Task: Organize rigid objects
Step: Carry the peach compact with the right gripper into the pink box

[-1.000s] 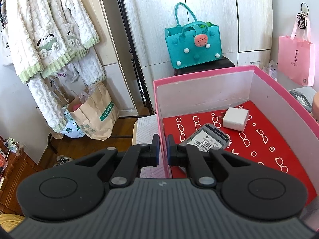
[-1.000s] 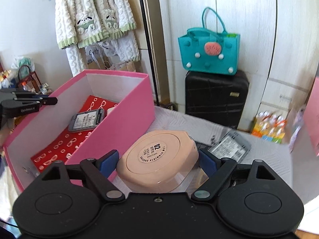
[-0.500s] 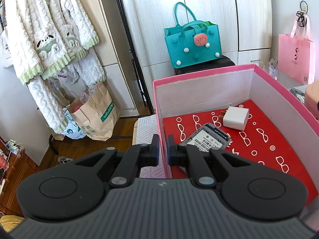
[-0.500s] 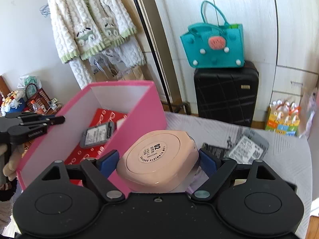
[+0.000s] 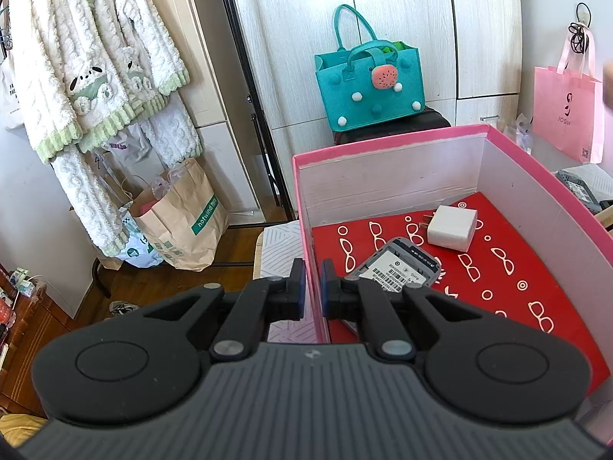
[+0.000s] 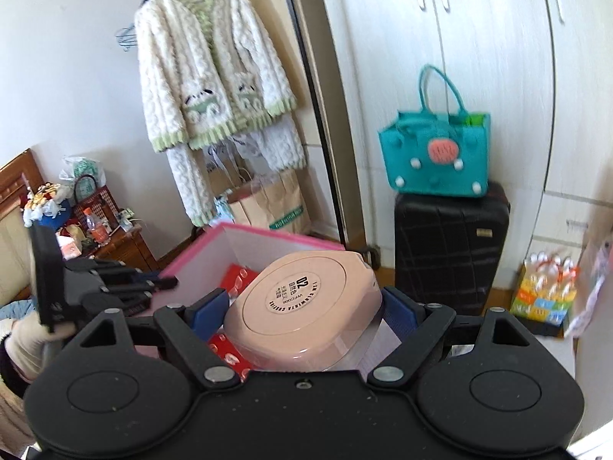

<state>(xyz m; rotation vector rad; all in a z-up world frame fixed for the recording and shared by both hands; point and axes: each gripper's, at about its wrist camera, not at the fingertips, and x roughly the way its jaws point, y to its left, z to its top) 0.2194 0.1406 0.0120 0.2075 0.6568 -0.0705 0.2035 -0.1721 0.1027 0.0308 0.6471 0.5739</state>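
A pink box [image 5: 383, 143] with a red, glasses-patterned floor holds a white charger [image 5: 452, 228] and a grey device with a barcode label [image 5: 398, 268]. My left gripper [image 5: 313, 287] is shut on the box's left wall, one finger inside and one outside. My right gripper [image 6: 302, 306] is shut on a round peach case [image 6: 302, 295] with a printed label, held tilted in the air above the box's near wall [image 6: 268, 235]. In the right wrist view the left gripper [image 6: 161, 283] shows at the left, on the box edge.
A teal felt bag [image 6: 433, 153] sits on a black suitcase [image 6: 452, 245] by the wardrobe. A fluffy cardigan [image 5: 88, 61] hangs over a paper bag [image 5: 184, 222]. A pink tote [image 5: 567, 111] hangs at the right. A pack of bottles [image 6: 544, 291] stands on the floor.
The right gripper has risen with the peach case, off the table and up over the box's wall. The left gripper has stayed clamped on the box.
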